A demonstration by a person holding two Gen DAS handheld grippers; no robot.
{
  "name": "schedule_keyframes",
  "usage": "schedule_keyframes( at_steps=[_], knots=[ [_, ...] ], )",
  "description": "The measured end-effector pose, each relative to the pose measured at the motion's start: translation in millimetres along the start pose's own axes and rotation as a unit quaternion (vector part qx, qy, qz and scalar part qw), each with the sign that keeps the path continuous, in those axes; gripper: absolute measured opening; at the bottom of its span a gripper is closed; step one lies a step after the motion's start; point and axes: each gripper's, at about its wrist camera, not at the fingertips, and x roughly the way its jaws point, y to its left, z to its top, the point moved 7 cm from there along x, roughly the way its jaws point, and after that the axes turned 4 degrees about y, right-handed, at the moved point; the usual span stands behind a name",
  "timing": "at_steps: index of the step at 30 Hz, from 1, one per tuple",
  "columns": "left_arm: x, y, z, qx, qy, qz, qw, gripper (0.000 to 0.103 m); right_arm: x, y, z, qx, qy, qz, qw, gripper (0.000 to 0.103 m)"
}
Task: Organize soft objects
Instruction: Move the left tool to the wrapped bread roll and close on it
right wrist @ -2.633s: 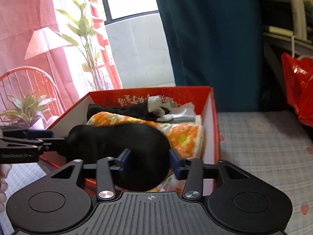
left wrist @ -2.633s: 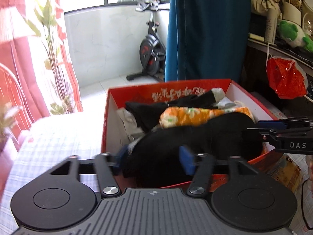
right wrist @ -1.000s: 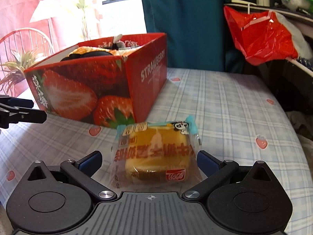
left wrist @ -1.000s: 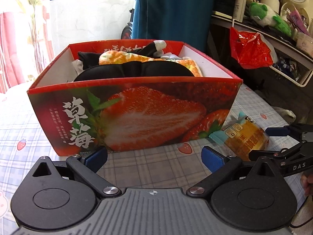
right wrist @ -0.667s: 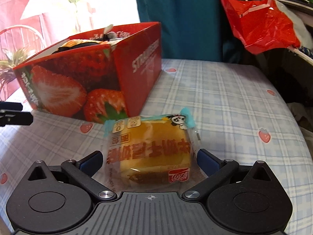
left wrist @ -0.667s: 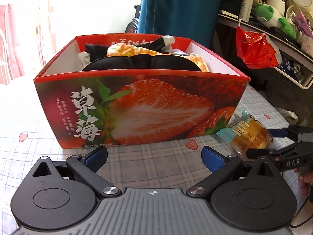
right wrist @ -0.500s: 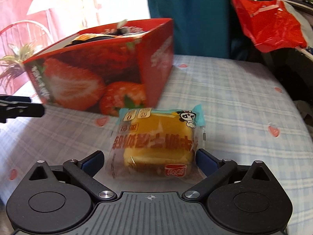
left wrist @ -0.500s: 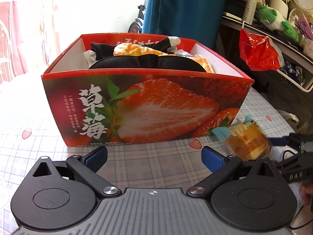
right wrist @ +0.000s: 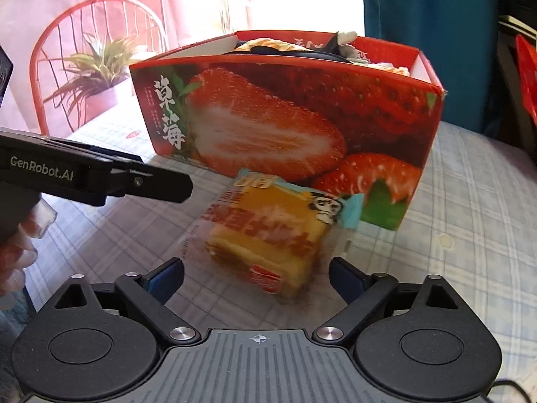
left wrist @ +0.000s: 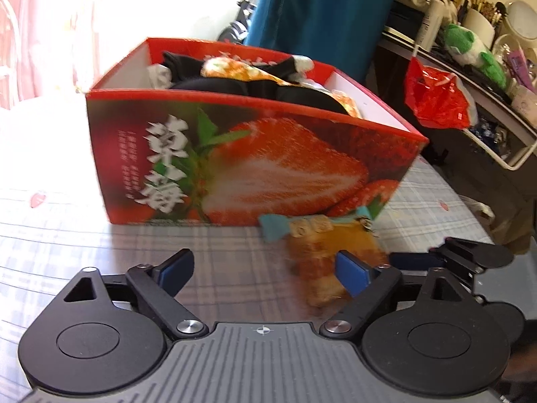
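Clear crinkly film wraps the cake [right wrist: 268,235], so I expect it to be light, squashy and a bit slick, with the wrapper sliding over the sponge inside. It lies on the tablecloth [right wrist: 470,201] just in front of the box [right wrist: 285,110], near the box's right front corner, tilted askew.

Going left to right: my left gripper [left wrist: 265,268] has nothing between its fingers, only cloth, and its jaws are closing from wide. The cake shows in its view [left wrist: 322,252] beside and partly behind its right finger, outside the gap. My right gripper [right wrist: 256,275] sits squarely behind the cake, jaws wide but narrowing, the pack just ahead of the pads [right wrist: 166,273] and not yet pressed, as far as I can tell through the blur.

I judge the best hold is across the cake's two short sides, low on the sponge, not the sealed teal ends, and gently, since a hard pinch would crush it.

Room is tight forward: the box wall stands right behind the cake. The left gripper crowds the left side. Open cloth lies to the right, and above is free for lifting over the box rim, where soft clothes [left wrist: 255,80] already fill much of the box.
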Motion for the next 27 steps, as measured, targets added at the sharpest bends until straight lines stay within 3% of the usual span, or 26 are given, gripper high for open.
schedule_keyframes(
  at_steps=[2, 5, 10, 13, 16, 27],
  knots=[
    [7, -5, -1, 0.001, 0.010, -0.015, 0.9998, 0.086, -3, -9, -1, 0.009, 0.000, -0.011, 1.000, 0.089],
    [23, -11, -2, -0.004, 0.026, -0.033, 0.9991, 0.080, 1, -21, -3, 0.024, -0.002, -0.006, 1.000, 0.080],
    [44, -17, -4, -0.039, 0.038, -0.075, 0.9957, 0.079, 10, -19, -4, 0.021, -0.010, 0.027, 0.999, 0.068],
    [50, -18, -4, -0.045, 0.031, -0.080, 0.9953, 0.079, 13, -12, -2, 0.019, -0.022, 0.028, 0.999, 0.062],
    [44, -19, -5, -0.048, 0.023, -0.086, 0.9949, 0.070, 13, -5, -2, 0.025, -0.033, 0.037, 0.998, 0.055],
    [-1, -19, 2, -0.041, -0.008, -0.083, 0.9957, 0.068, -12, 17, 10, -0.013, -0.059, 0.044, 0.997, 0.052]
  ],
)
